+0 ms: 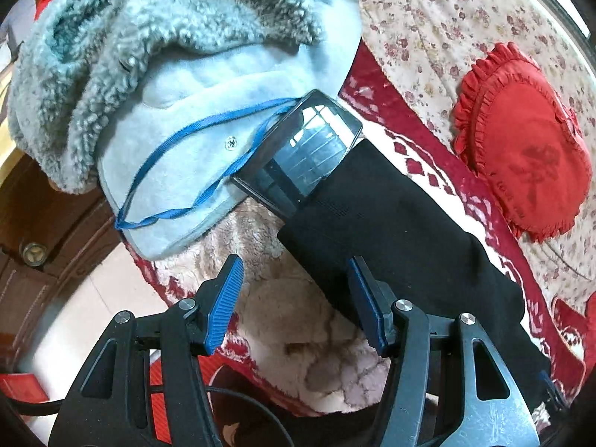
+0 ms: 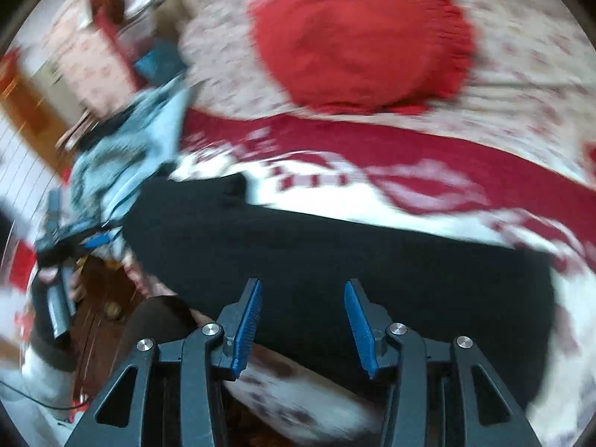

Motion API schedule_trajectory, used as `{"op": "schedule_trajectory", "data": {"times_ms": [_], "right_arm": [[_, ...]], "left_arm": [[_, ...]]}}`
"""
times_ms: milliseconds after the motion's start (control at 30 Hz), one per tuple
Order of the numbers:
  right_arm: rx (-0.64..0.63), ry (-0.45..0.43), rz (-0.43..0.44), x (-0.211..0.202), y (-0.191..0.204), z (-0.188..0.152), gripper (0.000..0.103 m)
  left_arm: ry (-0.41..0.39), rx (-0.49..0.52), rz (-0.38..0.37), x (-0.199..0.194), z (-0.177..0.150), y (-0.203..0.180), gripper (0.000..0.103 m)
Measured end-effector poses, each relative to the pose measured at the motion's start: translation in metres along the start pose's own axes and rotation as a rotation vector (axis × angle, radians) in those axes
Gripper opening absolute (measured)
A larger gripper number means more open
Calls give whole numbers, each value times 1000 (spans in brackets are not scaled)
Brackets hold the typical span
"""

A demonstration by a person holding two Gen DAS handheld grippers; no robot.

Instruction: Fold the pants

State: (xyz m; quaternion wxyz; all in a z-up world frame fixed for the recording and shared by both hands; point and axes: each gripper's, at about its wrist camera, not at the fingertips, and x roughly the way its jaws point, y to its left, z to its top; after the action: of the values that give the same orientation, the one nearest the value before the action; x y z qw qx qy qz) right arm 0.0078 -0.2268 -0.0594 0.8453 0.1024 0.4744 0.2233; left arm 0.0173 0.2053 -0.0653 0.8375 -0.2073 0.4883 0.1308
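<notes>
Black pants lie in a long folded strip on a red and white patterned blanket. In the left wrist view my left gripper is open and empty, just short of the strip's near end, its right finger over the black cloth. In the blurred right wrist view the pants spread across the middle, and my right gripper is open and empty above their near edge. My left gripper shows at the far left there.
A grey fleece-lined coat with a blue lanyard and a black phone lies by the pants' far end. A red heart cushion sits on the floral sheet. A beige fuzzy blanket hangs at the bed edge.
</notes>
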Motion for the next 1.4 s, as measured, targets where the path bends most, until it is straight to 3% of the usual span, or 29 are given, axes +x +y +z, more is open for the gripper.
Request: {"op": "schedule_trajectory", "data": {"times_ms": [200, 400, 533, 767, 933, 1100, 1167, 1200, 1300, 1400], "right_arm": [[-221, 64, 153, 68, 105, 32, 44], [-374, 97, 90, 136, 176, 59, 44], [-431, 150, 54, 181, 187, 72, 45], [-385, 115, 106, 166, 189, 88, 45], [-527, 128, 168, 150, 236, 62, 46], [-711, 169, 52, 174, 272, 37, 46], [-710, 197, 47, 186, 271, 35, 43], [-685, 194, 49, 189, 266, 38, 34], [-526, 167, 155, 184, 240, 58, 21], [-396, 132, 185, 182, 214, 76, 17]], "left_arm": [[28, 76, -1, 19, -1, -18, 57], [29, 105, 1, 27, 8, -27, 57], [26, 104, -7, 24, 12, -22, 57], [38, 58, -15, 20, 7, -1, 59], [23, 52, -12, 12, 6, 2, 59], [-5, 63, -3, 0, 6, 4, 59], [-3, 60, 3, -2, 5, 9, 59], [1, 54, 1, -1, 4, 11, 59], [14, 38, -10, 1, 0, 18, 59], [41, 5, -96, 7, -10, 23, 59]]}}
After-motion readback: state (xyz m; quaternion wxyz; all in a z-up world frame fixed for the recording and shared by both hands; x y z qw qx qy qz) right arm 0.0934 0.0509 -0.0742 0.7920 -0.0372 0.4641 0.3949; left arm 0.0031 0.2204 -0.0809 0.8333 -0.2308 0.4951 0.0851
